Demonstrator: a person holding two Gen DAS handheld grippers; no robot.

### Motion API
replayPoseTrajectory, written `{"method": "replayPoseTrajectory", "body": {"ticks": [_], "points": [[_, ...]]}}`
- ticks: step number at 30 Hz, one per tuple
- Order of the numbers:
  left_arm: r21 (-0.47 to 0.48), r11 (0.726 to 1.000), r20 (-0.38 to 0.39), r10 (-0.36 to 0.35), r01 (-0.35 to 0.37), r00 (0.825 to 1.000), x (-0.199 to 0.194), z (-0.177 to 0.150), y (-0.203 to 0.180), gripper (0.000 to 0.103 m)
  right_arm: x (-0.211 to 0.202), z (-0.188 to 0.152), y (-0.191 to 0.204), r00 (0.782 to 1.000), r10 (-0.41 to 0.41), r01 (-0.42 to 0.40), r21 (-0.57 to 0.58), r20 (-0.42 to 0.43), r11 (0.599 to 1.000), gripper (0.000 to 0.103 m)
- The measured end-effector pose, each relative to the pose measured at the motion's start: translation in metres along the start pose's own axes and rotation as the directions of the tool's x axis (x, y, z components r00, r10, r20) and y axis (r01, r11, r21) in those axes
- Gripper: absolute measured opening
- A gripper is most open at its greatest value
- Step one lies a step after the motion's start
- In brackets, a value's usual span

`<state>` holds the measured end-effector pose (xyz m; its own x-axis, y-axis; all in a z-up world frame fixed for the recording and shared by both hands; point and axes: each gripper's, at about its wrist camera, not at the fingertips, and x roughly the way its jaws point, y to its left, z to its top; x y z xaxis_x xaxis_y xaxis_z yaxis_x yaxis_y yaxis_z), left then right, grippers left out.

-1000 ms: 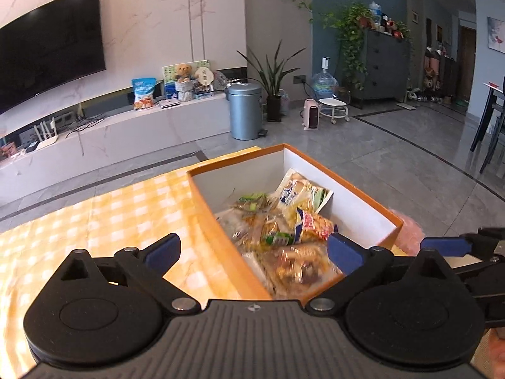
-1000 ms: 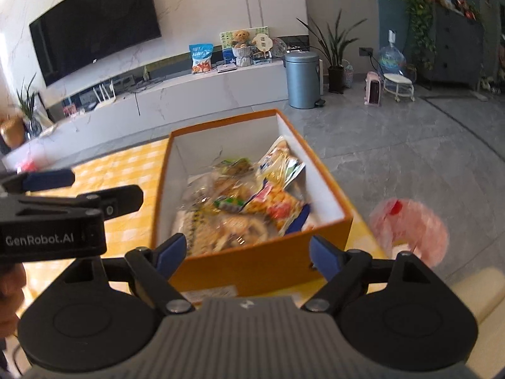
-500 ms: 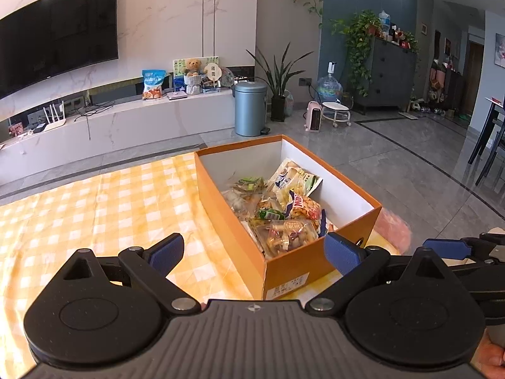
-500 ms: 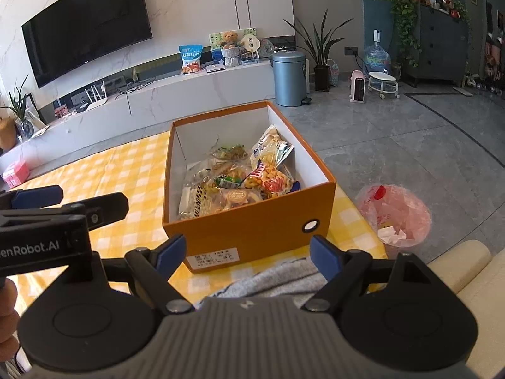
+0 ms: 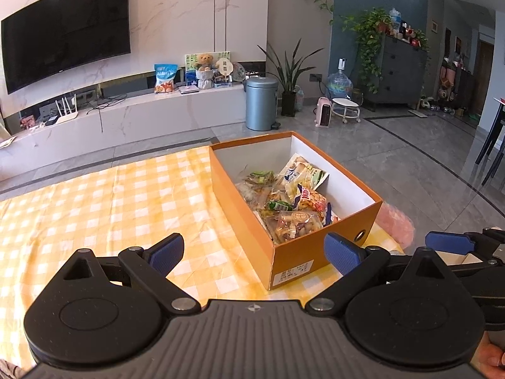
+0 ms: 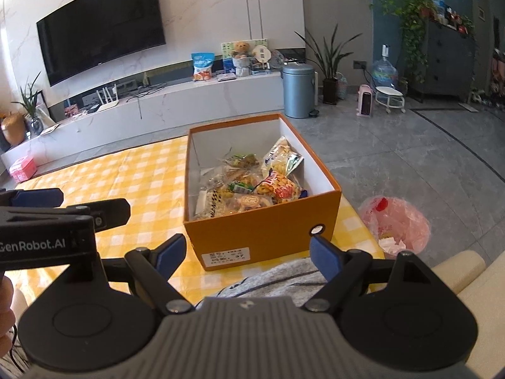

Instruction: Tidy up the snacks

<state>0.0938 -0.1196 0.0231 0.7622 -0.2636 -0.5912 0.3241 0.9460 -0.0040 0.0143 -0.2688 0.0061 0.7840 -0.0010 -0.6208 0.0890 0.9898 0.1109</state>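
I see one open orange cardboard box (image 6: 262, 240) with white inner walls on the yellow-and-white checked tablecloth (image 5: 110, 208), near its right edge. Inside lies one heap of crinkly snack packets (image 6: 252, 186); I cannot count them exactly. My left gripper (image 5: 254, 252) and right gripper (image 6: 249, 252) both hang short of the box, fingers spread wide, holding nothing. One pink plastic bag (image 6: 396, 222) sits on the floor beside the table.
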Motion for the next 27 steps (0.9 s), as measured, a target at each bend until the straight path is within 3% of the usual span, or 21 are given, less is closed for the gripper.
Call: {"method": "replayPoseTrajectory", "body": {"ticks": [15,27], "points": [[-0.013,1.000,-0.010,0.016,-0.016,1.000,0.0007,-0.0052,-0.0010,0.103,0.0051,-0.0029,0.0024,1.000,0.000,0.000,-0.015,-0.007,1.000,0.084],[-0.008,0.998,-0.016,0.067,-0.068,0.998,-0.0026,-0.0073,-0.0032,0.103,0.0093,-0.0068,0.0053,1.000,0.008,-0.008,-0.026,-0.020,1.000,0.084]]}}
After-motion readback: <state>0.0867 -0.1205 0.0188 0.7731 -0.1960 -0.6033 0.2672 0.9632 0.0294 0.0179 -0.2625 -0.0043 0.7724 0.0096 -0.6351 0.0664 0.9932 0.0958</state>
